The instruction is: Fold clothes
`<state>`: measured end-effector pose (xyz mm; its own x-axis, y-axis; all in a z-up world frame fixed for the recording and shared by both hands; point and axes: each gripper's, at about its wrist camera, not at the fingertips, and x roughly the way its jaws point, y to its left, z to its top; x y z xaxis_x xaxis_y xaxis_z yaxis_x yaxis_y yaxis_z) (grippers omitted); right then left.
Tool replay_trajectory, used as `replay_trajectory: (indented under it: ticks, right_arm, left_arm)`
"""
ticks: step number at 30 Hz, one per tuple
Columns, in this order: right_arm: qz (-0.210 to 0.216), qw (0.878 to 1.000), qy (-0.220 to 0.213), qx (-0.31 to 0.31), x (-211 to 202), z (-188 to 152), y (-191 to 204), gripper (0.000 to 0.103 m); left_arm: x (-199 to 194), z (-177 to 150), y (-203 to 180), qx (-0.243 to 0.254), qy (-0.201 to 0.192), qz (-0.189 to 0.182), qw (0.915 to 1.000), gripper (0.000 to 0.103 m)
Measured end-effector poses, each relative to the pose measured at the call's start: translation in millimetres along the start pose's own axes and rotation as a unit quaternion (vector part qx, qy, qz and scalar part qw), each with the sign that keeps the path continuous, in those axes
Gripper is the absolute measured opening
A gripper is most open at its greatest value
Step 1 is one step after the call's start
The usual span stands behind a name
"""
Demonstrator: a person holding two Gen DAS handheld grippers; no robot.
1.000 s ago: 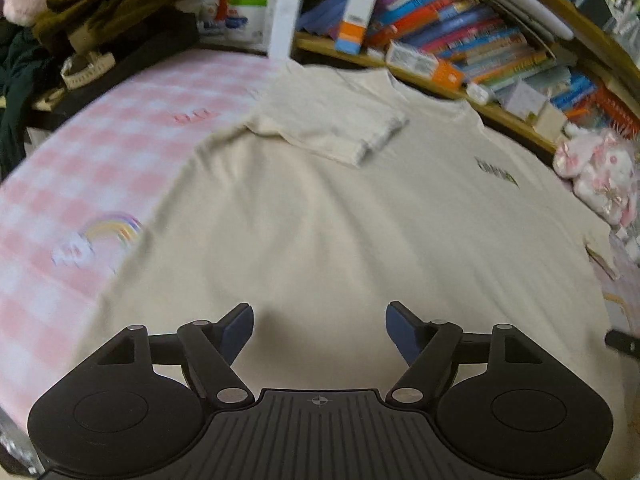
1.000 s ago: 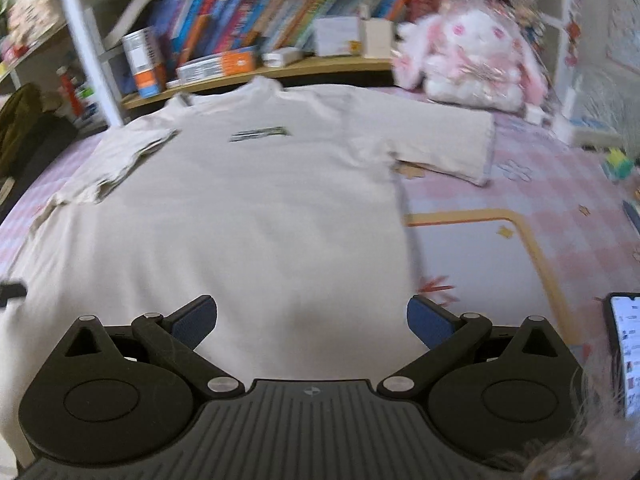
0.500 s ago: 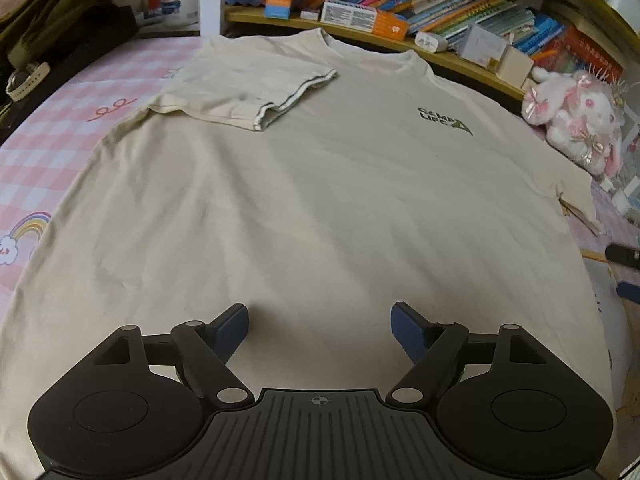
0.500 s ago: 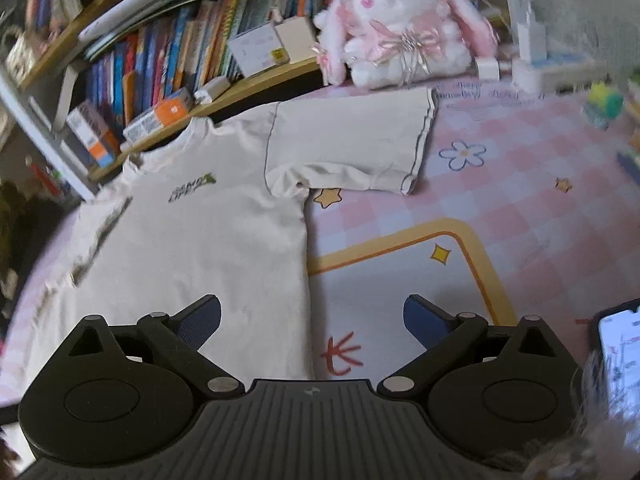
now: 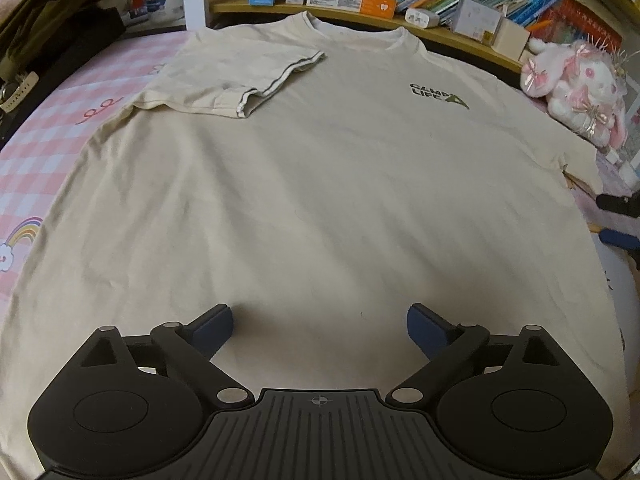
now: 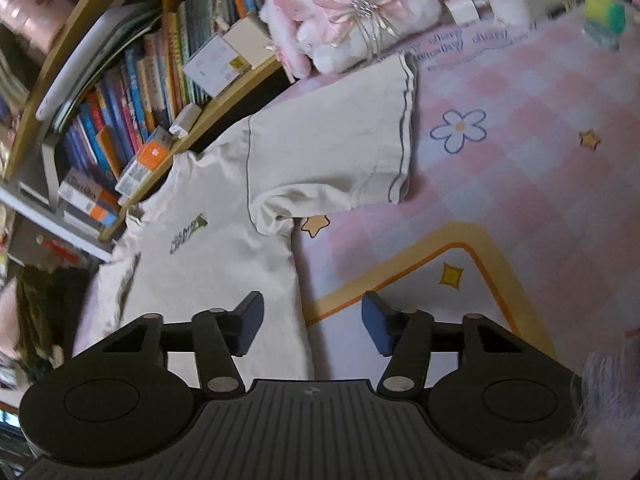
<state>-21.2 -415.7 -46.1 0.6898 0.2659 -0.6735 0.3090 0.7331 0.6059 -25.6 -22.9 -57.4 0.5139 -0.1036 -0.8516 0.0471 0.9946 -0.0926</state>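
Dark chest print, second line "LIFE", on T-shirt (image 5: 320, 184)

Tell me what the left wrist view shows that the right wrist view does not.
Only the left wrist view shows the folded-in sleeve with the white hem and the rainbow print. Only the right wrist view shows the spread sleeve, the blue flower print and the yellow-green ball. Both share the beige cotton T-shirt, its green chest logo and the pink plush rabbit.

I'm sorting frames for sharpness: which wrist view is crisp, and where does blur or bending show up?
Left wrist view: crisp, the T-shirt logo is readable, though the fisheye bows the bookshelf. Right wrist view: softer, tilted, with smear on the green toy and the left edge.
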Motion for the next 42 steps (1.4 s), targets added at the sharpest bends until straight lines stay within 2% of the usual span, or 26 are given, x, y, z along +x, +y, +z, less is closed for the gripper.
replay_trajectory:
  ticks: [6,12,14,16,19,25,31,36,40,42]
  right_arm:
    - [0.024,0.996,-0.006,0.081,10.3,18.4,-17.0,0.042]
    - [0.04,0.982,-0.033,0.179,19.8,35.9,-41.8,0.031]
    - [0.04,0.979,-0.035,0.198,23.0,38.7,-47.2,0.017]
    - [0.038,0.98,-0.037,0.194,23.4,40.9,-47.2,0.009]
    - [0.034,0.981,-0.039,0.188,24.0,44.2,-47.3,0.007]
    - [0.056,0.987,-0.06,0.141,12.5,59.5,-29.9,0.007]
    - [0.048,0.987,-0.062,0.138,4.8,62.5,-30.3,0.007]
    - [0.036,0.986,-0.05,0.156,3.0,55.0,-39.5,0.017]
    - [0.042,0.981,-0.035,0.186,0.3,47.9,-44.8,0.039]
    - [0.056,0.977,-0.027,0.203,-4.0,41.5,-45.4,0.04]
  left_arm:
    - [4.2,-1.5,-6.9,0.015,0.003,0.011,0.9998,0.102]
    - [6.9,-2.8,-12.2,0.03,0.007,0.022,0.9993,0.103]
    - [7.2,-2.8,-12.4,0.031,0.007,0.023,0.9992,0.103]
    - [7.2,-2.7,-12.2,0.03,0.007,0.023,0.9993,0.103]
    - [7.5,-2.2,-12.0,0.028,0.007,0.023,0.9993,0.103]
    - [8.5,-1.3,-13.0,0.025,0.006,0.024,0.9994,0.103]
    - [8.5,-1.5,-13.3,0.021,0.003,0.025,0.9994,0.103]
    - [9.0,-1.1,-14.4,0.023,0.002,0.028,0.9993,0.103]
    - [8.7,-0.3,-12.7,0.022,0.003,0.025,0.9994,0.103]
    - [8.9,0.5,-12.3,0.022,0.003,0.026,0.9994,0.103]
